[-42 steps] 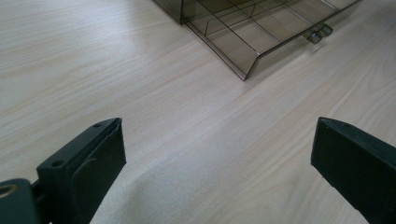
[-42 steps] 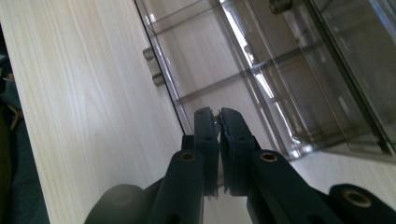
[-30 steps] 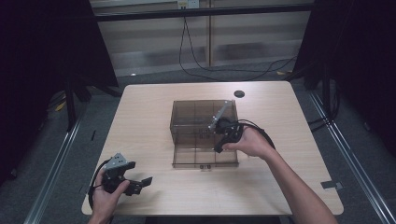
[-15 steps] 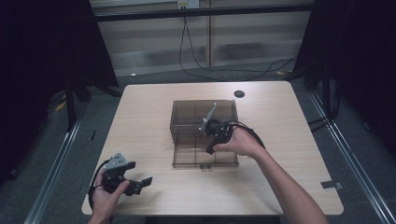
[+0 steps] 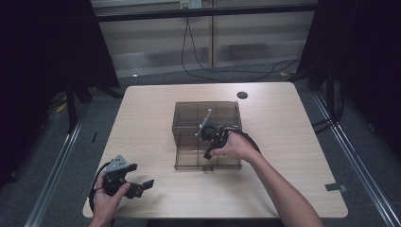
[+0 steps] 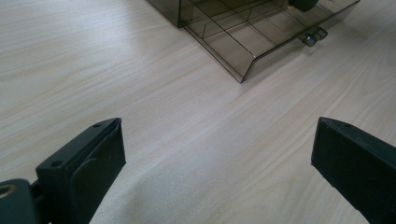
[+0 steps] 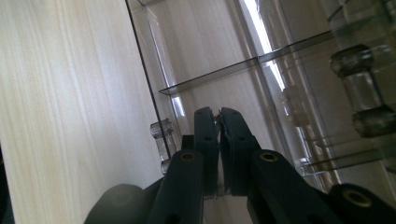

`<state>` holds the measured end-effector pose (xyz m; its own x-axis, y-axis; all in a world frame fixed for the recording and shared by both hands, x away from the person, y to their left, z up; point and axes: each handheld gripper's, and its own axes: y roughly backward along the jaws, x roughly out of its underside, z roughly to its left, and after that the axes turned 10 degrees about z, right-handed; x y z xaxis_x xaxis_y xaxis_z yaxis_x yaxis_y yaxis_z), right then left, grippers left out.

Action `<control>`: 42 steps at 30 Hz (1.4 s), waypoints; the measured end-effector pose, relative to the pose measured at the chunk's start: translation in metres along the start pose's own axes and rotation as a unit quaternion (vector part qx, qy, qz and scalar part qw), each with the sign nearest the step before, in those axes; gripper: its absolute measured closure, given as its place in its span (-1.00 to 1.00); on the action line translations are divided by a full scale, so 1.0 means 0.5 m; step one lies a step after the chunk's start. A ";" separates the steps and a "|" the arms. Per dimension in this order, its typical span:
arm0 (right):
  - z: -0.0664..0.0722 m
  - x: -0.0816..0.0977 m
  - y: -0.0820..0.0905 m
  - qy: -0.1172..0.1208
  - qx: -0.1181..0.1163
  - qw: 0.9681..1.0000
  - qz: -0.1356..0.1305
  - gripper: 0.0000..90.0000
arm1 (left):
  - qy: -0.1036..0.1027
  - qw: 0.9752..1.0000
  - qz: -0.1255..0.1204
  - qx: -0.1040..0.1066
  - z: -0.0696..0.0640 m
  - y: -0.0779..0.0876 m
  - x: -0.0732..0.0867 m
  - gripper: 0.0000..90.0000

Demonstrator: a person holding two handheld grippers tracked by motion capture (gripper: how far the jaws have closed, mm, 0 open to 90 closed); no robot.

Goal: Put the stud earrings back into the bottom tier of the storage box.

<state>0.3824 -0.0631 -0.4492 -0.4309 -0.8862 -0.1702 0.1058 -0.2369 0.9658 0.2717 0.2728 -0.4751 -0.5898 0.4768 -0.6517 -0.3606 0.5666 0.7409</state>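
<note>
A smoky see-through box [image 5: 188, 116] stands mid-table with its divided drawer [image 5: 189, 161] pulled out toward me. My right gripper [image 5: 207, 152] hangs over the open drawer and points down into its compartments. In the right gripper view its jaws [image 7: 218, 114] are pressed together over a compartment floor, with a tiny speck at the tips that I cannot identify. My left gripper [image 5: 142, 175] lies on the table at the front left, held in a hand. In the left gripper view its jaws [image 6: 219, 140] stand wide apart over bare wood, facing the drawer [image 6: 243, 46] and its clear knob [image 6: 314, 36].
A small black disc [image 5: 242, 95] lies near the table's far edge. The wooden tabletop [image 5: 293, 142] stretches to both sides of the box. Cables run across the floor beyond the table, and metal rails flank it.
My right hand has moved left and down, bringing its gripper lower over the open drawer. The left gripper has stayed put.
</note>
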 end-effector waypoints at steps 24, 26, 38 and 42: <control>-0.010 0.000 -0.028 -0.010 0.000 1.000 0.005 0.66 | -0.001 1.000 0.005 -0.004 0.001 -0.002 0.000 -0.93; -0.010 0.005 -0.023 -0.012 0.001 1.000 -0.009 0.62 | -0.001 1.000 0.006 -0.004 0.001 -0.002 0.000 -0.93; -0.005 0.043 0.002 -0.018 0.001 0.999 -0.040 0.66 | 0.001 1.000 0.006 -0.004 0.000 -0.003 0.000 -0.93; -0.003 0.060 0.012 -0.017 0.002 0.999 -0.049 0.68 | 0.000 1.000 0.006 -0.005 0.000 -0.003 0.000 -0.93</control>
<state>0.3712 -0.0918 -0.4485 -0.4689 -0.8449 -0.2574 0.0571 -0.3199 0.9457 0.2723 0.2718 -0.4761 -0.5942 0.4836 -0.6428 -0.3602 0.5546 0.7501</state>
